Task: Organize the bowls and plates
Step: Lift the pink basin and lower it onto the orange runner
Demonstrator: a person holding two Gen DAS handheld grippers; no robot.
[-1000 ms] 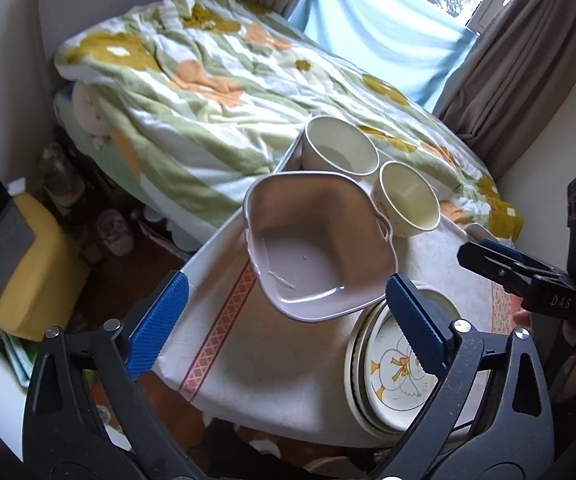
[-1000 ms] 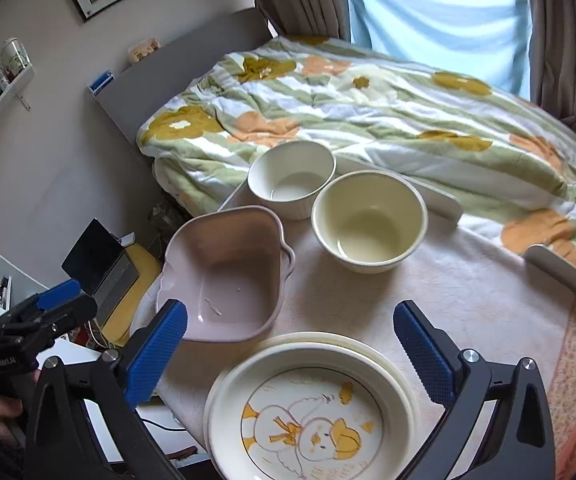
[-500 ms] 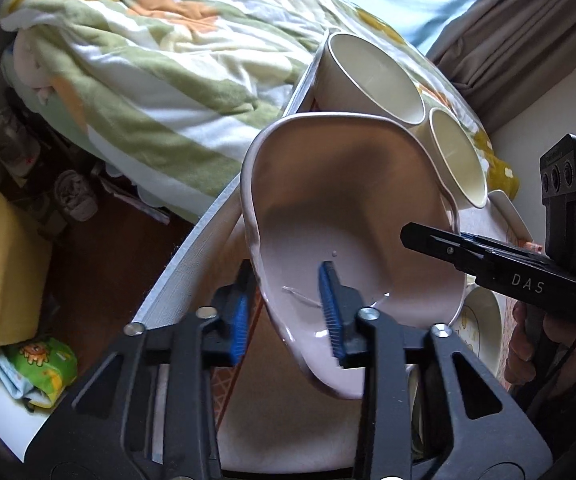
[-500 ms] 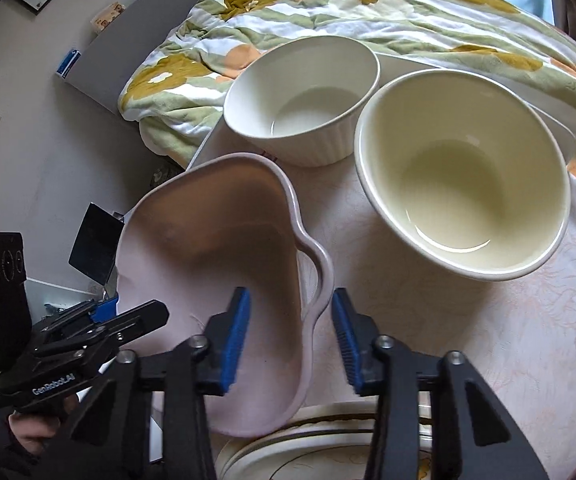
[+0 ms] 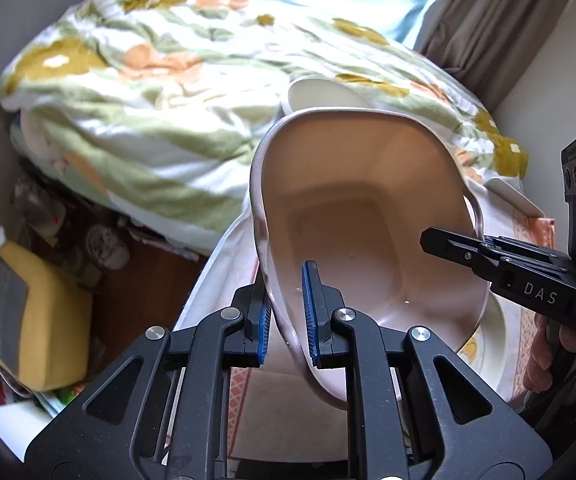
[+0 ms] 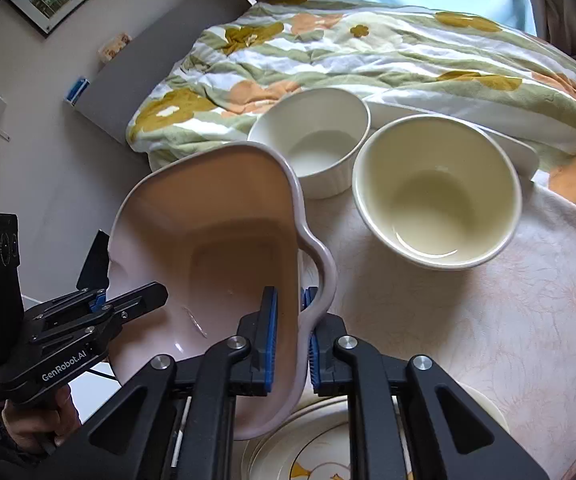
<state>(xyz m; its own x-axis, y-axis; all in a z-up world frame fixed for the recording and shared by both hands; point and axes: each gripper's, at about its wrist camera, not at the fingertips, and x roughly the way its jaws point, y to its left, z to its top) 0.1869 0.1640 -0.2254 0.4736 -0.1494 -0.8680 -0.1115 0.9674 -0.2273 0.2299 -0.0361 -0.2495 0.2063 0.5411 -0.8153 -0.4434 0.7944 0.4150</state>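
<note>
Pink dish (image 6: 216, 240) with looped side handles was held tilted above the counter (image 6: 468, 320), one edge over the stack of plates (image 6: 320, 452). Left gripper (image 5: 288, 312): jaws clamped on the dish's near rim, one blue pad inside the wall, one outside. Right gripper (image 6: 290, 336): jaws clamped on the opposite wall of the dish, right by its loop handle, pads pressing from both sides.

Relative to the pink dish: white ribbed bowl (image 6: 316, 136) stood just behind it on the counter; cream bowl (image 6: 436, 188) stood to the right of that, their sides close together, contact uncertain. Top plate of the stack carried a yellow cartoon print, partly hidden under the dish. Bed with flowered quilt (image 6: 348, 52) lay beyond the counter.

Writing read: "GenRobot.AI" on the left gripper's body, seen from the right wrist; "DAS" on the right gripper's body, seen from the left wrist. A hand (image 5: 548, 356) gripped the right gripper's handle.
</note>
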